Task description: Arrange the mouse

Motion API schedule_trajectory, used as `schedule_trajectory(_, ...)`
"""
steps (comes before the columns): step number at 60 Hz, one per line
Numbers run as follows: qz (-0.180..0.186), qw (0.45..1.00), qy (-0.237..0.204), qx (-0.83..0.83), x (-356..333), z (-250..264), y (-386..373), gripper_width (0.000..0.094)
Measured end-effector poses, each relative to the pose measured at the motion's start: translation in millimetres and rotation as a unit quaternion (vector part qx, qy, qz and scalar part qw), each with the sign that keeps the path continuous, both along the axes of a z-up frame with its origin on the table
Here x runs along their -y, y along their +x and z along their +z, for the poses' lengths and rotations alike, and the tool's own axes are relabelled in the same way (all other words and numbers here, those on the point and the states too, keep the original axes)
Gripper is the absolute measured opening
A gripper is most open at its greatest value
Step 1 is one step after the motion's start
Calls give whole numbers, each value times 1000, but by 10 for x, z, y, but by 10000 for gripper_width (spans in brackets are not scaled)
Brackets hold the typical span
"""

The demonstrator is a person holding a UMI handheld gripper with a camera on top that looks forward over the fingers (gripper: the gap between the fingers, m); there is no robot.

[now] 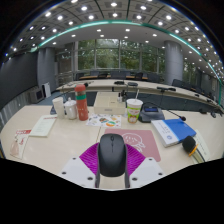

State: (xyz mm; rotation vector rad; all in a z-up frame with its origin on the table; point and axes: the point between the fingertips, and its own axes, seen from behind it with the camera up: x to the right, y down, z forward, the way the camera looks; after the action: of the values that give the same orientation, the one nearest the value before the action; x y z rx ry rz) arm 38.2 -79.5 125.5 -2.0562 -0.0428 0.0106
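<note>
A black computer mouse (112, 154) sits between my gripper's (112, 168) two fingers, its nose pointing away from me. The purple pads (92, 159) press against both of its sides. The gripper is shut on the mouse and holds it low over the light wooden desk (60, 140). A pink sheet (135, 140) with a cartoon drawing lies on the desk just beyond the mouse.
Beyond the fingers stand a green-rimmed paper cup (134, 109), a red bottle (81, 103) and white cups (64, 107). A blue and white book (174, 131) and a dark round object (189, 144) lie to the right. Papers (42, 126) lie to the left.
</note>
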Motion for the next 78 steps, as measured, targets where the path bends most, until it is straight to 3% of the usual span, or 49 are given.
schedule_trajectory(7,-19,999,38,-21,-562,444,256,330)
schedule_trajectory(14,-32,999,40,-10,-1052,331,547,330)
schedule_trajectory(32,-55,997,-63,2,-1556,-1054,896,338)
schedule_trajectory(41,-55,994,-93,-18,-1546,-1388,890,455)
schedule_trajectory(45,-57,994,-88,-6,-1522,-1354,932,547)
schedule_trajectory(50,-58,994,-95,-1,-1402,-1269,922,878)
schedule_trajectory(53,-57,994,-93,-1,-1288,-1131,889,842)
schedule_trajectory(63,-57,995,-76,12,-641,-501,719,863)
schedule_trajectory(78,-71,996,-47,28,855,384,334,857)
